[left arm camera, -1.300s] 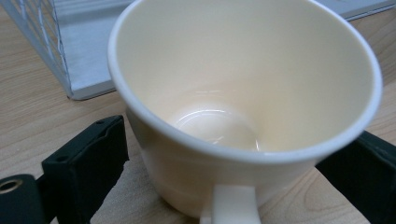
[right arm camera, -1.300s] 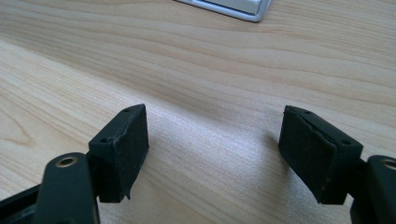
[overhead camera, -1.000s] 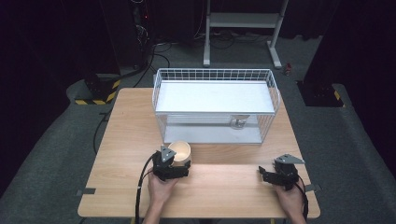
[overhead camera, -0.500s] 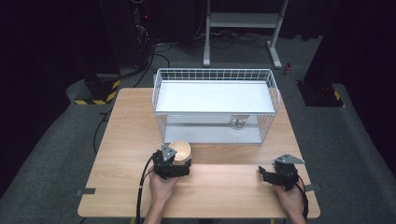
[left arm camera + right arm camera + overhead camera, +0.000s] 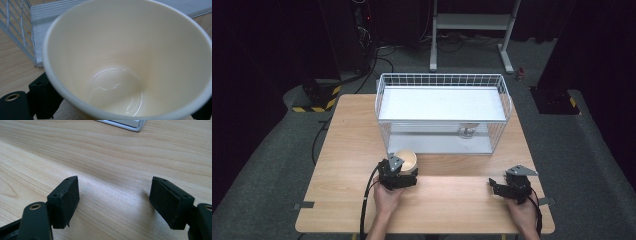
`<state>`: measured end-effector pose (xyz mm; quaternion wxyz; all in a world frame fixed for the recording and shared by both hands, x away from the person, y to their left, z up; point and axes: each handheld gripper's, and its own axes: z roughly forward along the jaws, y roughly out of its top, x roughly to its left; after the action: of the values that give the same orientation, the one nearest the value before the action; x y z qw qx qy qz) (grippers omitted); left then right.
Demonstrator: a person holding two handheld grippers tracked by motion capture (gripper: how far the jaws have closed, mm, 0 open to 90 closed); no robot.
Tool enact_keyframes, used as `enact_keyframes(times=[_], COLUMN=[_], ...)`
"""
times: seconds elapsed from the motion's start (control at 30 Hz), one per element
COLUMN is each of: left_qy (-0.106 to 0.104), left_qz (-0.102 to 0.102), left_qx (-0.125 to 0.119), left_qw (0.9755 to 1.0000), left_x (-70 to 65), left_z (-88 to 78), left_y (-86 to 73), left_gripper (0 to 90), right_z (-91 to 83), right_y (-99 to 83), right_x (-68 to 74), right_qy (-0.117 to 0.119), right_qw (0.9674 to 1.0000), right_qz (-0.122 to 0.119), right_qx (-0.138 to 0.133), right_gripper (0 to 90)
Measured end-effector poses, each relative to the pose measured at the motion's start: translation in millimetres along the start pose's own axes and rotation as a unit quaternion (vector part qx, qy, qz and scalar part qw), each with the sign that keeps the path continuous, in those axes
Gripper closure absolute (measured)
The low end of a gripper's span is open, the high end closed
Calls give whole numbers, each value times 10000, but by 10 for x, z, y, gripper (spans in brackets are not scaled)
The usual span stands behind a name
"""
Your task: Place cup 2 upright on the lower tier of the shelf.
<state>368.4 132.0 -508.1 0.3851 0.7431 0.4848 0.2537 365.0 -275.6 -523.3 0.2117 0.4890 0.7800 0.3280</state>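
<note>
Cup [image 5: 406, 161], cream and empty, stands upright on the wooden table [image 5: 347, 150], a little left of centre and nearer the front edge than the back, just in front of the white wire basket [image 5: 442, 80]. The left gripper [image 5: 398, 175] sits directly behind it on the person's side. In the left gripper view the cup's [image 5: 130, 60] open mouth looms right at the lens with a black jaw at each lower corner, so the cup stands between the jaws. These have just been closing a touch after a brief widening, and they stand about as wide as they go; whether the pads press on the wall cannot be made out. The cup's axis runs straight up, and the basket's front left corner lies just beyond it, so any lift would likely carry it forward and up from the left hand [image 5: 387, 197]. The right gripper [image 5: 507, 187] rests well apart near the front right corner; the right gripper view shows its pads [image 5: 65, 200] spread and empty over bare wood. The left hand is clearly the nearer.
</note>
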Motion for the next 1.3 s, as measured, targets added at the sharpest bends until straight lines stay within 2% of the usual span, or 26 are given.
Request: enact_keyframes(times=[0.23, 0.33, 0.67, 1.03, 1.13, 1.3], left_qy=[10, 31, 0, -69, -45, -131], left_qz=[54, 151, 299, 164, 204, 212], left_qx=[-57, -62, -106, -131, -45, -41], left_qw=[10000, 9999, 9995, 9998, 9998, 9997], left_x=[-8, -14, -42, -32, -37, -49], left_z=[-4, -7, -4, -4, 1, 34], left_y=[6, 18, 54, 67, 96, 167], left_gripper=[86, 86, 88, 89, 90, 90], right_z=[0, 1, 0, 1, 1, 1], right_y=[0, 0, 0, 0, 0, 0], right_x=[0, 0, 0, 0, 1, 1], right_qy=[2, 0, 4, 5, 4, 5], right_qw=[10000, 10000, 10000, 10000, 10000, 10000], right_qz=[-3, -3, -3, -6, -7, -9], right_qx=[1, 1, 2, 1, 2, 3], right_gripper=[237, 237, 236, 234, 234, 233])
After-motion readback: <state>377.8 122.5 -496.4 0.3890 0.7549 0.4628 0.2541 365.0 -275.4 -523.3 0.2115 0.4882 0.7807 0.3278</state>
